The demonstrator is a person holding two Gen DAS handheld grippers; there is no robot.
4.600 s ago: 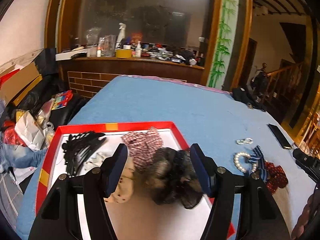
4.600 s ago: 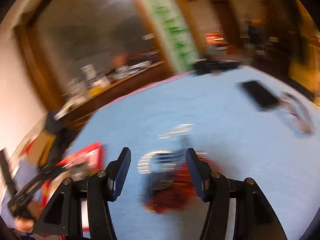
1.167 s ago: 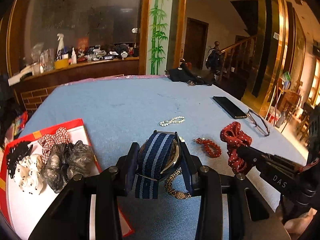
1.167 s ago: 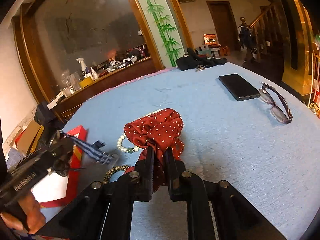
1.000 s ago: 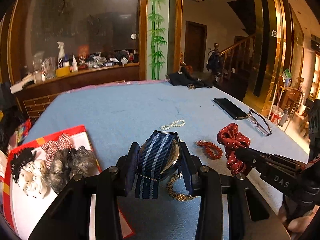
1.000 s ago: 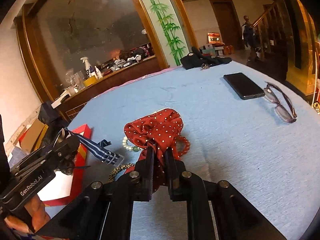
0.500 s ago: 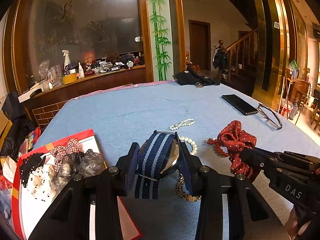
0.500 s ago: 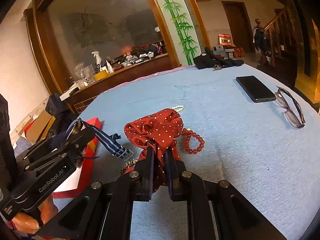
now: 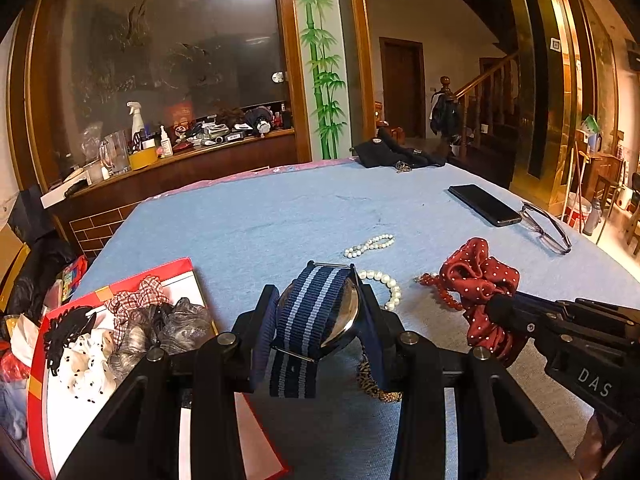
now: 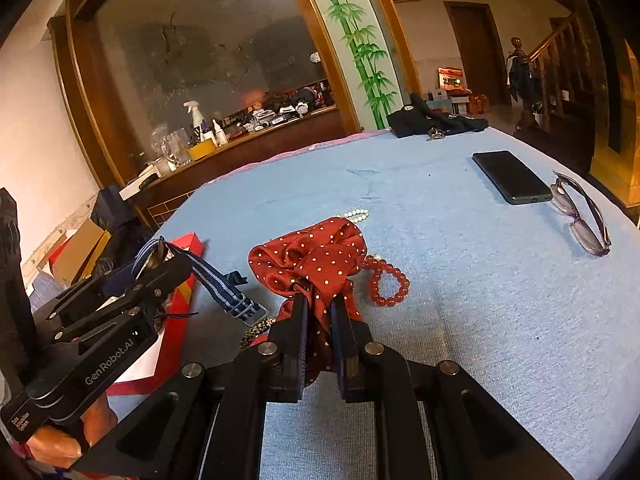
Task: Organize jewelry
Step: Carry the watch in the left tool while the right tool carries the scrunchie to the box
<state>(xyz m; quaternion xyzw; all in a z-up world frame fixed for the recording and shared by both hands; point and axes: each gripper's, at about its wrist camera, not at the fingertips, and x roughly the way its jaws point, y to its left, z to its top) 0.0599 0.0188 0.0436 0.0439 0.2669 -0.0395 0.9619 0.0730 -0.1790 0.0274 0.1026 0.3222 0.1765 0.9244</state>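
Observation:
My left gripper (image 9: pixel 318 312) is shut on a watch with a navy striped strap (image 9: pixel 316 308), held above the blue tablecloth. It also shows in the right wrist view (image 10: pixel 216 276). My right gripper (image 10: pixel 320 308) is shut on a red polka-dot scrunchie (image 10: pixel 316 260), also seen in the left wrist view (image 9: pixel 480 280). A red bead bracelet (image 10: pixel 388 284), a pearl bracelet (image 9: pixel 384 284), a pearl strand (image 9: pixel 370 245) and a gold chain (image 9: pixel 372 384) lie on the cloth. A red-rimmed white tray (image 9: pixel 188 276) at the left holds several scrunchies (image 9: pixel 160 320) and a black hair clip (image 9: pixel 66 330).
A black phone (image 10: pixel 510 176) and glasses (image 10: pixel 582 216) lie at the right. A dark cloth with keys (image 10: pixel 432 120) lies at the far edge. A cluttered wooden counter (image 9: pixel 180 152) stands behind the table. Bags and boxes (image 9: pixel 32 264) sit left of the table.
Both grippers have risen and drawn back a little with their items held. The pearl bracelet and red bead bracelet now show more fully on the cloth.

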